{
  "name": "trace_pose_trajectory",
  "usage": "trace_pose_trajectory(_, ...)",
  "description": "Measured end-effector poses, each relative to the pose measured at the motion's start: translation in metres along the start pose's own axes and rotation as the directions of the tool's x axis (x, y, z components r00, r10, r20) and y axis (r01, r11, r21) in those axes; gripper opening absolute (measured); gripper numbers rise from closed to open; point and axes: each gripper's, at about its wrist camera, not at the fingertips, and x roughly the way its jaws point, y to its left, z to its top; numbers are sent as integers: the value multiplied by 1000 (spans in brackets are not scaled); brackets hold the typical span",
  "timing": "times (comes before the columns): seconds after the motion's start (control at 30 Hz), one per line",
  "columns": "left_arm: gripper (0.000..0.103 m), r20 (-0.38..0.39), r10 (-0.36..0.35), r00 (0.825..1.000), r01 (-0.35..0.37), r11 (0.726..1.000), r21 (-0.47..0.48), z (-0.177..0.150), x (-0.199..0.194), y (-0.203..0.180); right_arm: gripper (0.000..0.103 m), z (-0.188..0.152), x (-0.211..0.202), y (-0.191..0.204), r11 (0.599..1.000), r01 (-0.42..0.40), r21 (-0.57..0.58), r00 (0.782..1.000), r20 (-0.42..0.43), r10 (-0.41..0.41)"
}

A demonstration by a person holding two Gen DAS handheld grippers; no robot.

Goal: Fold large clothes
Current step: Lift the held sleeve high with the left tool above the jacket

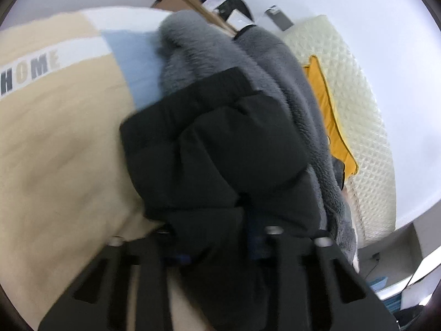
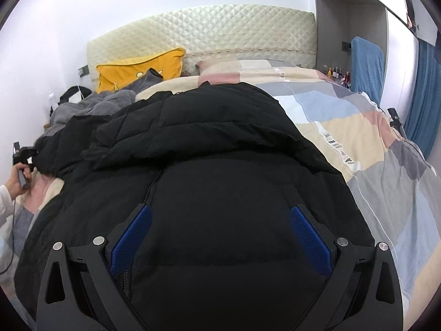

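A black puffer jacket [image 2: 209, 143] lies spread over the bed, puffed up in folds. My right gripper [image 2: 220, 208] hovers low over its near end, open wide, with the blue pads [image 2: 132, 237] far apart and jacket fabric bulging between them. In the left wrist view the jacket [image 1: 220, 143] bunches up in front of my left gripper [image 1: 217, 248], which is shut on a fold of it; the fabric hides most of its pads. The right wrist view shows the left gripper [image 2: 26, 151] at the jacket's far left edge, held by a hand [image 2: 15, 182].
A patchwork duvet [image 2: 358, 138] with "HOME" lettering [image 1: 30, 71] covers the bed. A grey fleece garment [image 1: 261, 63] lies beside the jacket. A yellow pillow [image 2: 143, 69] leans on the quilted headboard [image 2: 220, 27]. Bottles [image 2: 336, 73] and a blue curtain [image 2: 421, 96] stand to the right.
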Motion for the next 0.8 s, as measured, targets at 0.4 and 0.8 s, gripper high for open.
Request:
trace_pose_trajectory(0.4, 2, 91, 180, 979, -190, 974, 120, 10, -75, -60, 101, 10, -11, -14, 995, -83, 51, 996, 23, 82)
trace_pose_trajectory(0.8, 2, 209, 222, 953, -271, 929, 251, -2, -161, -162, 101, 24, -31, -9, 985, -160, -65, 985, 52, 163)
